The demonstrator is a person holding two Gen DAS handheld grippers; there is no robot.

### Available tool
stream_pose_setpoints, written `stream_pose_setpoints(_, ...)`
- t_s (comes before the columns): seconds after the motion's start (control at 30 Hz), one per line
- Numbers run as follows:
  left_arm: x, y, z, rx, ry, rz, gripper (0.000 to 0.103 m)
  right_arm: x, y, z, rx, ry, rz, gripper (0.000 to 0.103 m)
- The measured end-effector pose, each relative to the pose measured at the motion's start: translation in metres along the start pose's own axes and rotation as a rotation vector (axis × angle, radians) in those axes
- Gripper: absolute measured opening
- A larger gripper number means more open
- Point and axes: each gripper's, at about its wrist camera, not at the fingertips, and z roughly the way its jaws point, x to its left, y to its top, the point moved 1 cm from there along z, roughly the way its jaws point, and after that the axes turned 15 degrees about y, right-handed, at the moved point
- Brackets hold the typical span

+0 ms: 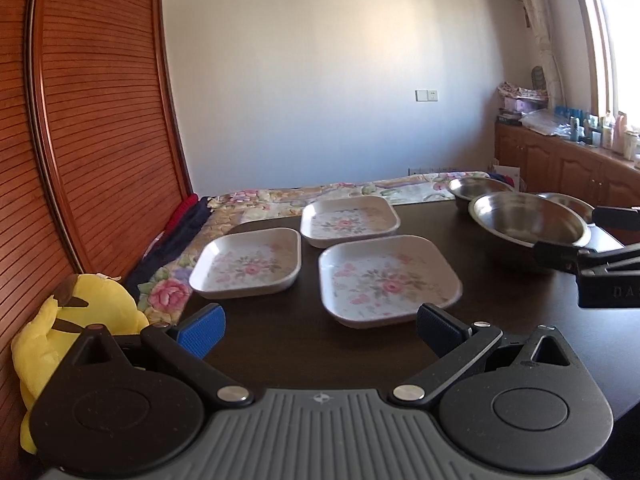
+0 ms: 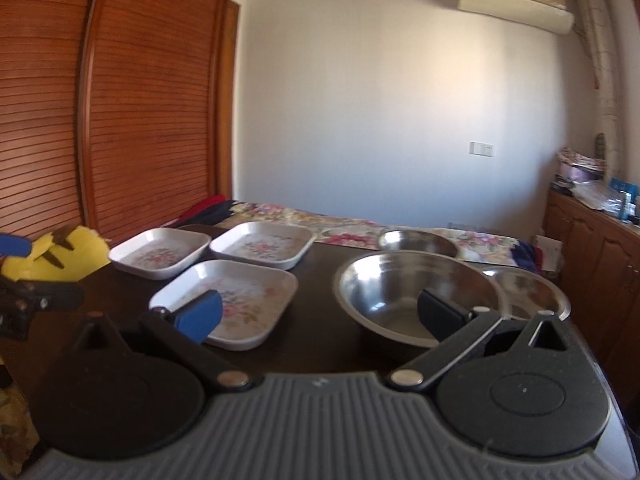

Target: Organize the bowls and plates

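I am holding the left tongs (image 1: 320, 330) spread wide apart, gripping nothing, just short of the nearest floral plate (image 1: 386, 278) on the dark worktop (image 1: 288, 344). Two more floral plates are lying beyond it: one to the left (image 1: 248, 266) and one further back (image 1: 349, 220), all three close together, each flat and on its own rather than stacked. My right tongs (image 2: 319, 314) are also standing wide apart and empty, hovering low over the worktop between that nearest plate and the large steel bowl (image 2: 416, 294); the right finger is showing in front of the bowl's near rim, though I cannot tell whether it is touching. A second steel bowl (image 2: 416, 242) is sitting behind the large one, and a third (image 2: 528, 288) is resting just to its right. A yellow plush toy (image 1: 76, 320) is lying off the worktop's left edge, beside the wooden slatted doors (image 1: 92, 120).
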Motion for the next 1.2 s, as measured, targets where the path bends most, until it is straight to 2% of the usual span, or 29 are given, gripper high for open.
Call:
stream_pose_setpoints(0.2,0.013,0.004,0.027,0.002,0.042,0.003,0.103,0.006,0.004,0.025,0.046,0.088,0.017,0.103)
stream_pose_setpoints(0.37,0.023,0.004,0.052,0.024,0.010,-0.020,0.102,0.009,0.002,0.047,0.095,0.139,0.037,0.102)
stream_pose_setpoints(0.43,0.024,0.004,0.062,0.035,-0.006,-0.019,0.099,0.010,0.002,0.056,0.116,0.149,0.040,0.100)
stream_pose_setpoints(0.5,0.023,0.004,0.073,0.052,-0.022,-0.019,0.093,0.009,0.001,0.065,0.145,0.159,0.045,0.087)
stream_pose_setpoints(0.63,0.019,0.005,0.091,0.055,-0.061,-0.010,0.080,0.008,-0.002,0.078,0.183,0.180,0.065,0.084)
stream_pose_setpoints(0.8,0.009,0.009,0.114,0.086,-0.113,-0.011,0.065,0.001,-0.003,0.091,0.217,0.170,0.089,0.074)
stream_pose_setpoints(0.93,0.003,0.010,0.129,0.115,-0.158,-0.018,0.061,-0.005,-0.005,0.100,0.237,0.177,0.122,0.064)
stream_pose_setpoints(1.0,-0.001,0.011,0.135,0.123,-0.176,-0.016,0.054,-0.006,-0.007,0.104,0.246,0.172,0.124,0.060)
stream_pose_setpoints(1.2,-0.012,0.011,0.152,0.148,-0.197,0.009,0.044,-0.013,-0.010,0.113,0.260,0.155,0.147,0.048)
